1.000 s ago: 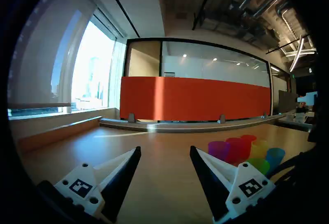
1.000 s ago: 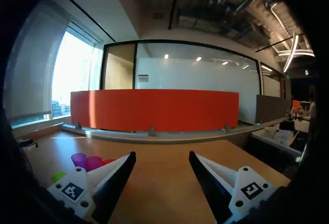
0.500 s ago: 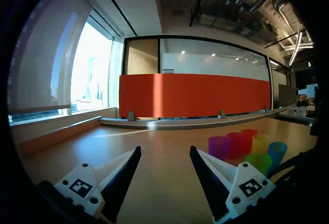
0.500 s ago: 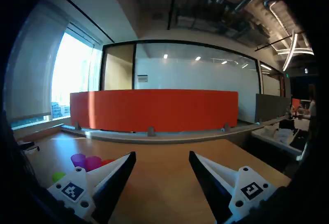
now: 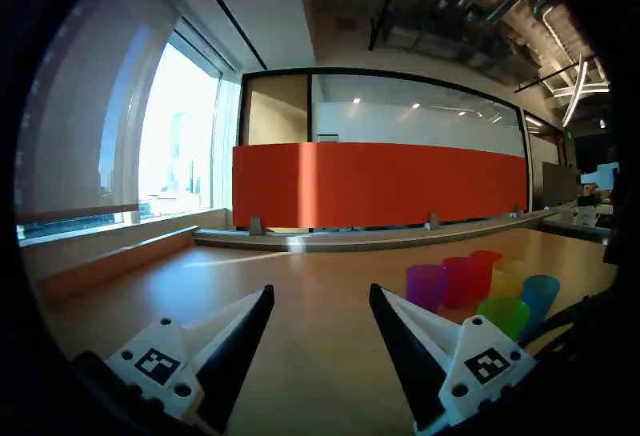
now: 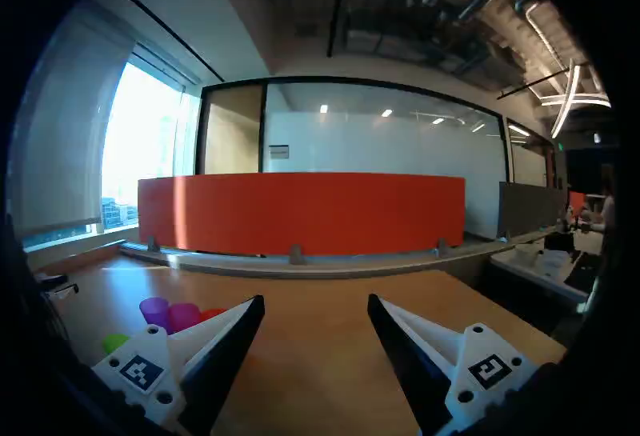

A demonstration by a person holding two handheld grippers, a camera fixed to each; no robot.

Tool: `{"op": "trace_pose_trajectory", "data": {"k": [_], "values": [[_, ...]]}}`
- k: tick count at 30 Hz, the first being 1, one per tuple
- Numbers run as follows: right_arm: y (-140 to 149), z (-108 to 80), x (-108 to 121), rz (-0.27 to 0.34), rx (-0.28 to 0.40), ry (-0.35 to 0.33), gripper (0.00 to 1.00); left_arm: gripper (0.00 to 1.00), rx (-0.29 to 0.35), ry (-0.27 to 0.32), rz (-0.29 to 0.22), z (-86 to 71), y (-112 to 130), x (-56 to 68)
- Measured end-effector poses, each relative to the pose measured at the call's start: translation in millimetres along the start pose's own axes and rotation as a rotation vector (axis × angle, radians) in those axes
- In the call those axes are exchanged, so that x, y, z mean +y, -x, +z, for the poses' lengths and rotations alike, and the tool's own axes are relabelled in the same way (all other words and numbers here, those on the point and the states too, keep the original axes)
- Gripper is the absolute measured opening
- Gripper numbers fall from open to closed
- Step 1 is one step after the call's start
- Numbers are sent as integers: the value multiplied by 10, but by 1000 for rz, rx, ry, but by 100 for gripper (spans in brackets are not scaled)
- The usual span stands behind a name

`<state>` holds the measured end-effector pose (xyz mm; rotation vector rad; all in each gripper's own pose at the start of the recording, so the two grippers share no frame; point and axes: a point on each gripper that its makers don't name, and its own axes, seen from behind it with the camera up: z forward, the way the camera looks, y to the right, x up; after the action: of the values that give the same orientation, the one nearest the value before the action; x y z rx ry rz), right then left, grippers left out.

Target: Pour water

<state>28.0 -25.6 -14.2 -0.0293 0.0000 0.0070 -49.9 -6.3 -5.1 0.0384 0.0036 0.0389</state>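
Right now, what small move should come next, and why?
Probably swing the left tongs rightward toward the coloured cups. Both the left tongs and the right tongs stand open and empty over the wooden table, and the cups sit off to the left tongs' right, outside its fingers.

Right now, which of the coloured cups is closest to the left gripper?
The green cup: it stands at the front of the cluster, nearest the left gripper; the other cups stand farther back.
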Motion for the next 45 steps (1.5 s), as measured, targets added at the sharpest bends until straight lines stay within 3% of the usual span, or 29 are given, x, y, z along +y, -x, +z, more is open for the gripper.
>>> {"op": "trace_pose_trajectory", "data": {"k": [26, 45], "values": [[-75, -126, 136, -77, 130, 31, 100, 88, -1, 0, 1, -2, 9, 4], [484, 84, 233, -58, 77, 23, 100, 88, -1, 0, 2, -3, 11, 9]]}}
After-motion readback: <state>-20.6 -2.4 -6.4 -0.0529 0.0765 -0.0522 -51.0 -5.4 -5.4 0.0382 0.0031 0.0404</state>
